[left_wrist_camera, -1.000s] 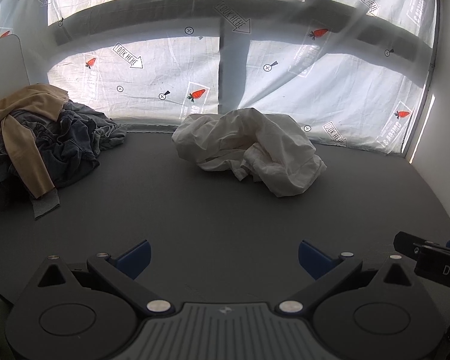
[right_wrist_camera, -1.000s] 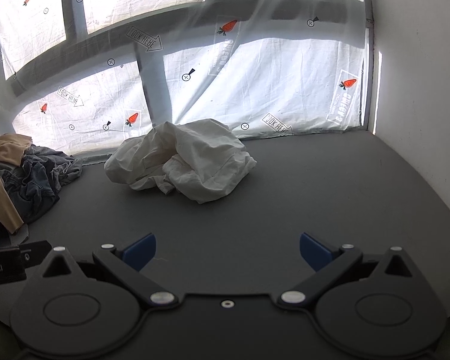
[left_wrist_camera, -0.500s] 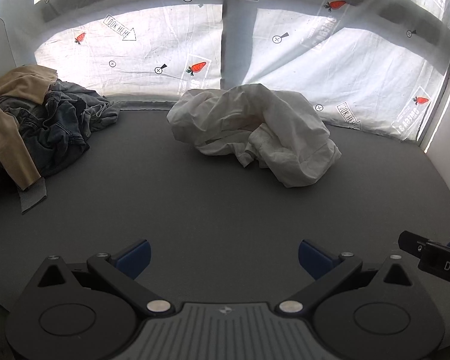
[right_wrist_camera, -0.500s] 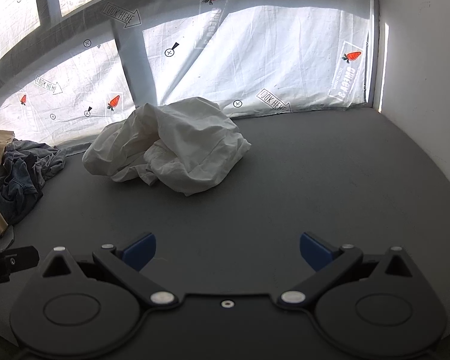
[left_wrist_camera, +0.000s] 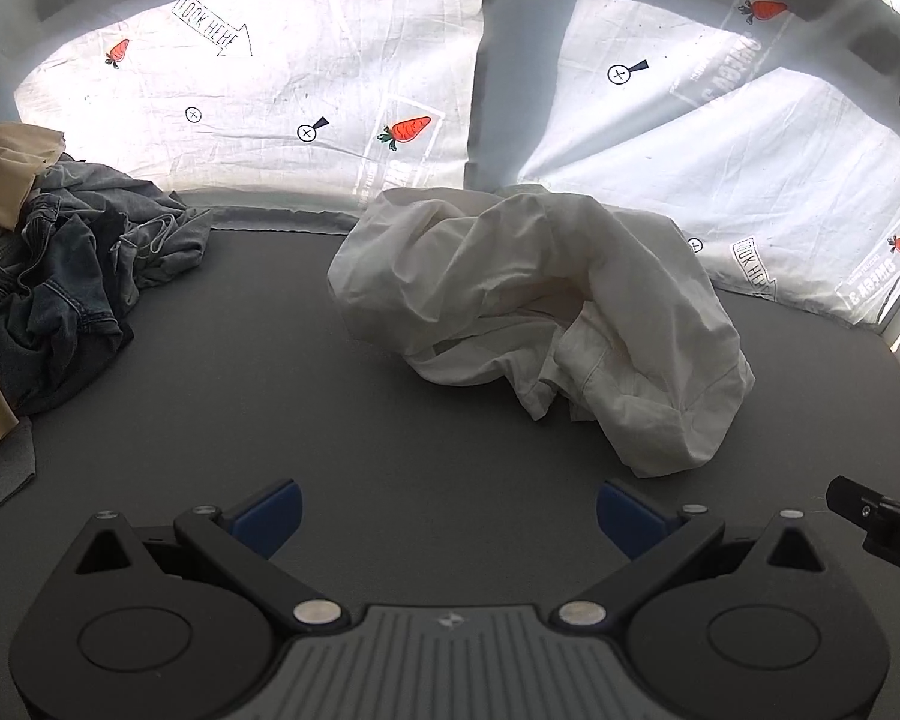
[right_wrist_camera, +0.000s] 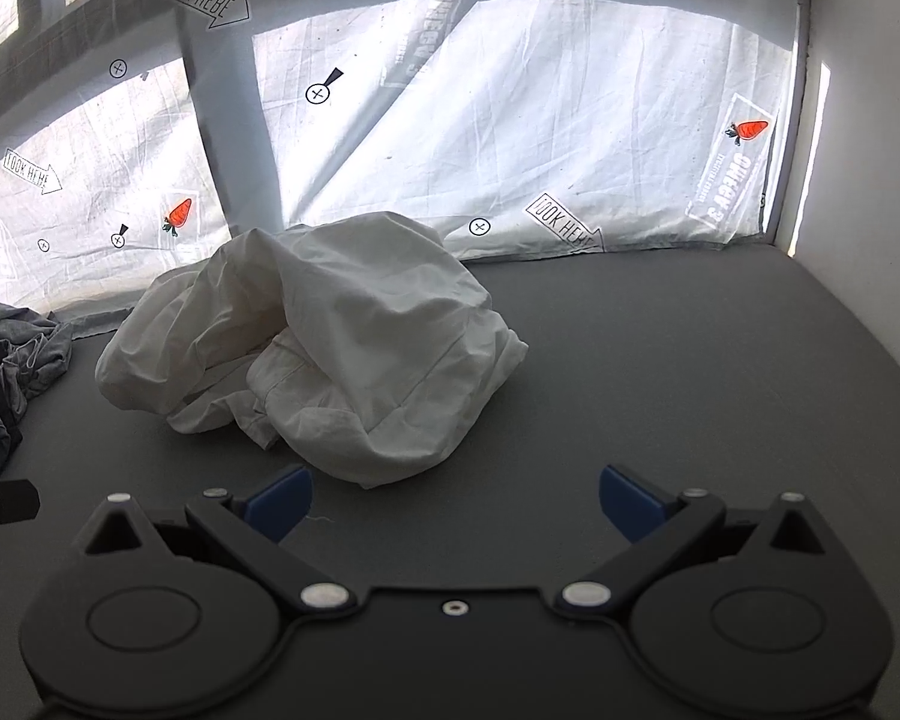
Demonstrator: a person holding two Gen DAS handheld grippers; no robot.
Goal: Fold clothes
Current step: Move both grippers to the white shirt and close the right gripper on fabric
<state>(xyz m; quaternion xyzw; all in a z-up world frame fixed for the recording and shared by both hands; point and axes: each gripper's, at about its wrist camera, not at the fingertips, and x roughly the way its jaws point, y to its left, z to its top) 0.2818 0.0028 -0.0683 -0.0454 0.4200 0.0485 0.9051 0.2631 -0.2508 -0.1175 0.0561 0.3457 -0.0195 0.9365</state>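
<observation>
Currently both tools are empty. Left hand-held gripper (left_wrist_camera: 447, 510), bottom centre of its view: blue pads spread wide, released, nothing between them, only bare dark grey worktop (left_wrist_camera: 390, 420). Right hand-held gripper (right_wrist_camera: 455, 501), bottom centre of its view: same, spread and holding nothing; its left pad (right_wrist_camera: 279, 501) sits near the cloth's front edge but I judge them apart.

Outward: crumpled white cotton garment (left_wrist_camera: 540, 324) lies in a loose heap at frame centre in the left view, centre-left in the right view (right_wrist_camera: 330, 354). Type unclear, no sleeves or collar readable. A stitched hem or seam shows on the near lobe.

Further out, left edge of the left view: a pile of rumpled blue denim clothes (left_wrist_camera: 60, 288) with a tan cloth (left_wrist_camera: 3, 174) draped over it, well apart from the white one.

Progress: effectively zero. Nothing on the worktop looks flattened or folded. Left to do, as I read it: grasp the white garment, spread it flat, fold it, then the denim/tan pile.

Writing: the translucent white plastic sheet (right_wrist_camera: 540, 120) behind the worktop is printed with "LOOK HERE" arrows, orange carrot icons and circled-cross markers. A mirrored wordmark by the carrots looks like "OMEGA 3", not certain. Partial white letters "DA" on a black part at the lower right edge of the left view.
</observation>
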